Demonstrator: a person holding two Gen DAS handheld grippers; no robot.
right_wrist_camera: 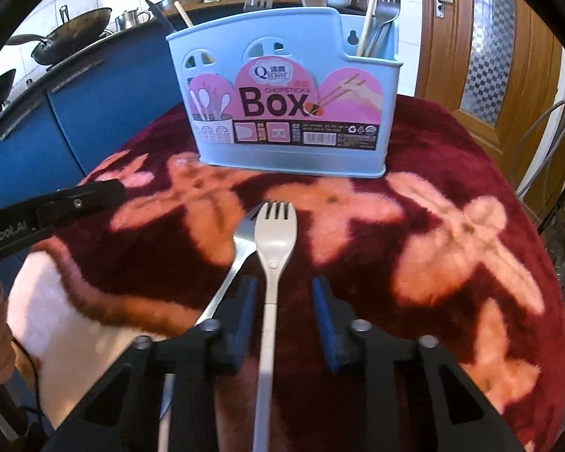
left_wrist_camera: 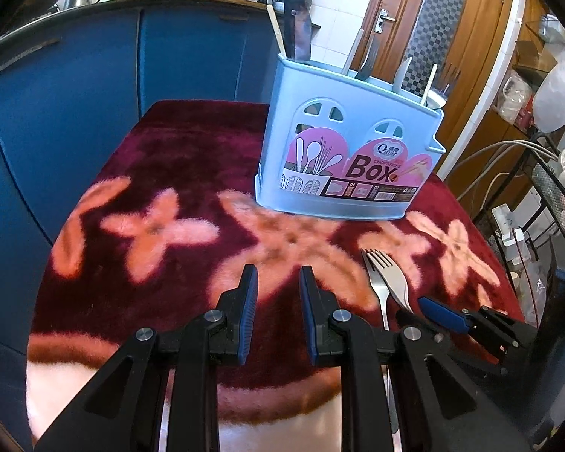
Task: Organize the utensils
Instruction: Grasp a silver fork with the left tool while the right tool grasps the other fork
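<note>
A light blue utensil box (left_wrist_camera: 352, 150) (right_wrist_camera: 290, 101) with a pink "Box" label stands at the back of a red flowered cloth and holds several utensils. Two forks lie on the cloth in front of it. In the right wrist view a pale fork (right_wrist_camera: 273, 248) lies between the fingers of my open right gripper (right_wrist_camera: 284, 320), its handle running back under the gripper, with a steel fork (right_wrist_camera: 237, 260) just left of it. In the left wrist view the forks (left_wrist_camera: 386, 277) lie right of my open, empty left gripper (left_wrist_camera: 278, 312). The right gripper's fingers (left_wrist_camera: 444, 314) show beside the forks.
Blue kitchen cabinets (left_wrist_camera: 94, 94) with pots and bowls on top stand behind and to the left. A wooden door (left_wrist_camera: 433, 26) is at the back right. Cables and a metal rack (left_wrist_camera: 538, 188) stand past the table's right edge. The left gripper's finger (right_wrist_camera: 79, 197) reaches in from the left.
</note>
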